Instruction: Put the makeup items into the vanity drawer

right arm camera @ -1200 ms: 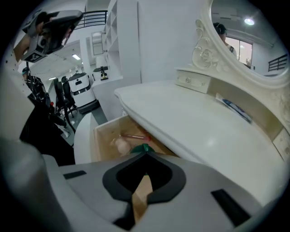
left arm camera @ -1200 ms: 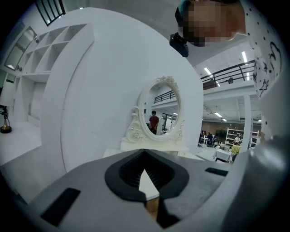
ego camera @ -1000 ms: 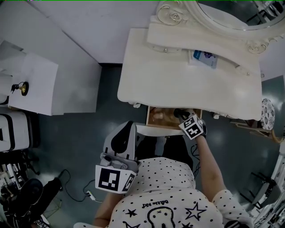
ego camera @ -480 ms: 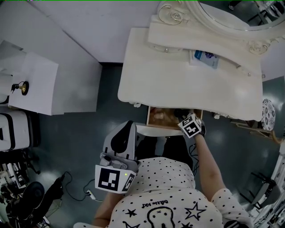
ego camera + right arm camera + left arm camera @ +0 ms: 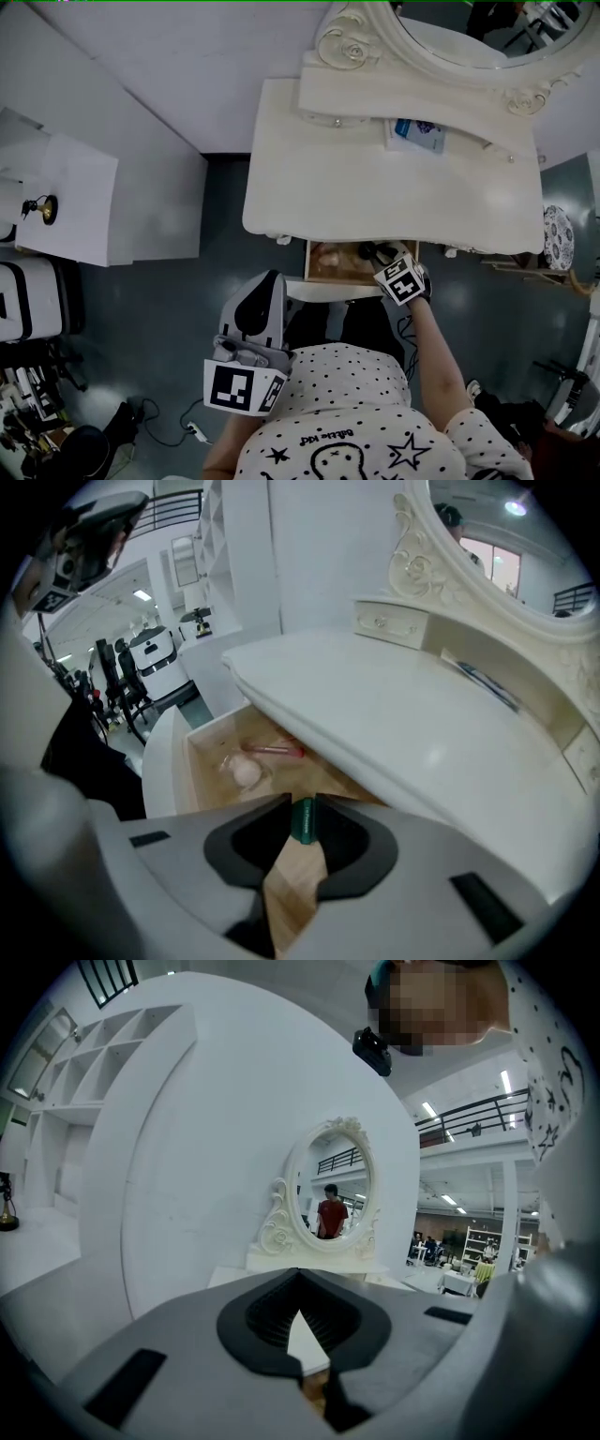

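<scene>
Pale vanity table (image 5: 375,178) is standing on a grey floor, its drawer (image 5: 161,761) pulled open.
At left, the left tongs (image 5: 265,281) are hanging back by the person's chest, pinched together on nothing and pointing towards the table. At right, an outstretched arm is holding the right tongs (image 5: 371,251) over the drawer, nipping a slim green makeup stick (image 5: 302,822) at their tips. With so thin a grip it could twist free, or knock the overhanging tabletop.

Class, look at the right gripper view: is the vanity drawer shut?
No: the drawer stands pulled out beneath the tabletop, with a pink tube and a pale round item lying on its wooden floor.
</scene>
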`<state>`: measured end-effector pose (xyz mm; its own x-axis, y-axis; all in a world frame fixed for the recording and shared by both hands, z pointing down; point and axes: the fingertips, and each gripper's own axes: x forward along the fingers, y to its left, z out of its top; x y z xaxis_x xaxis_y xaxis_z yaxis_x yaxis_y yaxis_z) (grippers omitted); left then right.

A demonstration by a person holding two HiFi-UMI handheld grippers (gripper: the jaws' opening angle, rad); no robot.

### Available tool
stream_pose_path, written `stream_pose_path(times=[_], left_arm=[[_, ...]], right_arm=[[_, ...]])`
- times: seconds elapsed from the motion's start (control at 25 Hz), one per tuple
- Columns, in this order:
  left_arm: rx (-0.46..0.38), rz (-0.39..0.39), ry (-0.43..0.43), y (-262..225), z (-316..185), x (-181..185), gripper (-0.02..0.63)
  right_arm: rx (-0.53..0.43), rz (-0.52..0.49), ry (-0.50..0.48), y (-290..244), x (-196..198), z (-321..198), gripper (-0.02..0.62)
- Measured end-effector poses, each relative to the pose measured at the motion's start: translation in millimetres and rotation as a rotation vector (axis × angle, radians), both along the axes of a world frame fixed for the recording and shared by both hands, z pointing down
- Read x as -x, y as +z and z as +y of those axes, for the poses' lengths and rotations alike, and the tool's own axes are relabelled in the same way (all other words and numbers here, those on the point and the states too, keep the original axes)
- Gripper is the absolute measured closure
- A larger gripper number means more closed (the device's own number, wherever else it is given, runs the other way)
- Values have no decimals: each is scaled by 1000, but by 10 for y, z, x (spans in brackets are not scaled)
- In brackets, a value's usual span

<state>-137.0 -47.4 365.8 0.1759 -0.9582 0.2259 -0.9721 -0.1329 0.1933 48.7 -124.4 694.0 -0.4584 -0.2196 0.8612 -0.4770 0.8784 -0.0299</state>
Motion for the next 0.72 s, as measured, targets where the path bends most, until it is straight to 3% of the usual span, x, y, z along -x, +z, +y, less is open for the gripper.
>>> stream_pose_path(times=[0.2,0.72], left_arm=[[-14,11,43,-40,-44,-52,609],[-52,10,192,-107,-37,-232,609]], right_arm=[[-83,-92,120,-446,-32,12,588],[-320,-484,458,-1961,-122,177,588]])
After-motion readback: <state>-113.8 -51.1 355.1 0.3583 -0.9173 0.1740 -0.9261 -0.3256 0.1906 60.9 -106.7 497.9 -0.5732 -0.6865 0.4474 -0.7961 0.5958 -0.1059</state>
